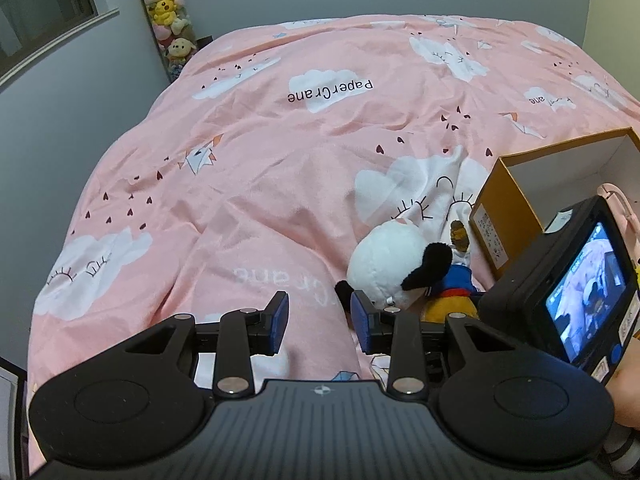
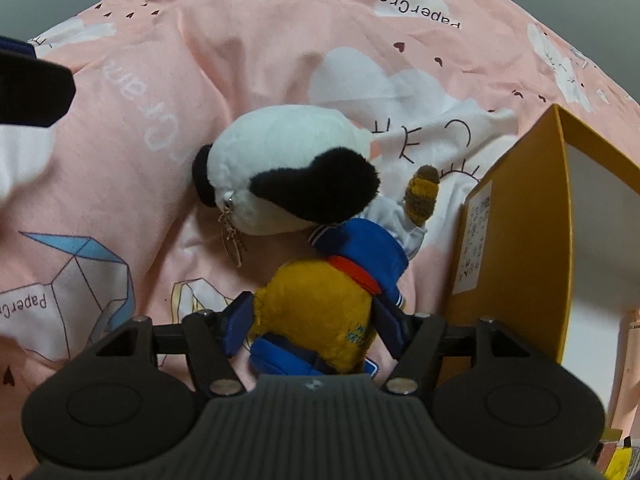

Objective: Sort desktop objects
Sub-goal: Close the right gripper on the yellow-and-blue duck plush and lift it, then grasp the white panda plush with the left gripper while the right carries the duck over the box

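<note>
A plush dog (image 2: 288,168) with a white head, black ears, blue sailor collar and yellow body lies on the pink bedspread (image 2: 140,160). It rests just left of an open yellow cardboard box (image 2: 516,220). My right gripper (image 2: 314,326) stands open, and its blue fingers (image 2: 238,324) straddle the plush's yellow body. In the left wrist view the plush dog (image 1: 384,264) lies beside the box (image 1: 504,208), with the back of the right gripper's camera (image 1: 580,292) above it. My left gripper (image 1: 320,320) is open over bare bedspread, left of the plush, with nothing between its fingers.
The bedspread (image 1: 280,160) is wrinkled and covers the whole bed. A column of small plush toys (image 1: 168,12) hangs in the far left corner by a window. Something pink (image 1: 616,196) shows inside the box. A metal keychain (image 2: 232,236) dangles from the plush's head.
</note>
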Demonstrator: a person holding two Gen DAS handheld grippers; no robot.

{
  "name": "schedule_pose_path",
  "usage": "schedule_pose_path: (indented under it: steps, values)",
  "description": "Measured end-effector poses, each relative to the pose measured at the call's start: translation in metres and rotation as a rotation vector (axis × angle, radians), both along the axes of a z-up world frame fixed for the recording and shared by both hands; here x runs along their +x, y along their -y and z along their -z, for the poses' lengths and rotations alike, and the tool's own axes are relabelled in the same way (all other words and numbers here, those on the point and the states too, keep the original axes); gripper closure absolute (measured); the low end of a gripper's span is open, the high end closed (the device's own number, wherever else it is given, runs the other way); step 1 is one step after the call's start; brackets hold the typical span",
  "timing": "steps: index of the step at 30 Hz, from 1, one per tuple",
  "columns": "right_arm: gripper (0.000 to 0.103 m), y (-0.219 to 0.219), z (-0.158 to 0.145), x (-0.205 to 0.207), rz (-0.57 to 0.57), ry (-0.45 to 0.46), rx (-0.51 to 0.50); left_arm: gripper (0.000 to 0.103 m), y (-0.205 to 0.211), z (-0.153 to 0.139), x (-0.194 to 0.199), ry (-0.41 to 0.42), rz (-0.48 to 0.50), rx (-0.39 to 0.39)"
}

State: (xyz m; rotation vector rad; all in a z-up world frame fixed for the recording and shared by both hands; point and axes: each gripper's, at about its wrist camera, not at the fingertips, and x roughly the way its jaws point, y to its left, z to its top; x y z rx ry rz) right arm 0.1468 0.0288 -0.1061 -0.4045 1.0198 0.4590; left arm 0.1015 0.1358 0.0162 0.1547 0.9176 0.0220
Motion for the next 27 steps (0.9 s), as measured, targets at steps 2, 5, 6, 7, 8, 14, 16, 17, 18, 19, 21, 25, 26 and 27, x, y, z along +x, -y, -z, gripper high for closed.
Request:
schedule_pose_path:
  steps: [2, 5, 6, 7, 8, 14, 16, 17, 18, 19, 21, 25, 26, 27]
  values:
    - [0.045, 0.006, -0.006, 0.0, 0.009, -0.006, 0.027, 0.063, 0.001, -0.002, -0.001, 0.005, 0.007, 0.013]
    - [0.048, 0.017, -0.023, -0.005, 0.0, -0.025, 0.095, 0.063, 0.004, -0.005, -0.001, 0.009, 0.022, 0.036]
    - [0.048, 0.02, -0.029, -0.008, -0.005, -0.029, 0.119, 0.062, 0.005, -0.007, -0.001, 0.011, 0.029, 0.042]
    - [0.048, 0.024, -0.036, -0.011, -0.011, -0.031, 0.143, 0.059, 0.006, -0.008, -0.001, 0.013, 0.037, 0.046]
    - [0.049, 0.029, -0.044, -0.014, -0.02, -0.035, 0.172, 0.056, 0.007, -0.009, 0.0, 0.016, 0.05, 0.05]
    - [0.05, 0.069, -0.096, -0.025, -0.032, -0.017, 0.318, 0.055, 0.023, -0.016, 0.0, 0.023, 0.191, 0.075]
    - [0.05, 0.083, -0.111, -0.028, -0.031, 0.006, 0.374, 0.053, 0.028, -0.017, 0.003, 0.016, 0.227, 0.074]
    - [0.05, 0.089, -0.119, -0.028, -0.028, 0.017, 0.4, 0.052, 0.031, -0.016, 0.004, 0.01, 0.249, 0.075]
    - [0.05, 0.096, -0.127, -0.029, -0.027, 0.032, 0.43, 0.05, 0.034, -0.014, 0.006, 0.003, 0.271, 0.075]
    - [0.05, 0.104, -0.136, -0.029, -0.027, 0.048, 0.463, 0.05, 0.036, -0.013, 0.008, -0.005, 0.29, 0.073]
    - [0.049, 0.123, -0.152, -0.027, -0.007, 0.075, 0.524, 0.05, 0.042, -0.007, 0.015, -0.032, 0.328, 0.07]
    - [0.049, 0.16, -0.173, -0.02, 0.047, 0.132, 0.587, 0.049, 0.049, 0.006, 0.034, -0.085, 0.366, 0.05]
    - [0.049, 0.17, -0.176, -0.019, 0.064, 0.146, 0.588, 0.048, 0.049, 0.01, 0.04, -0.097, 0.367, 0.035]
    - [0.049, 0.177, -0.177, -0.017, 0.079, 0.155, 0.586, 0.046, 0.049, 0.013, 0.046, -0.109, 0.363, 0.014]
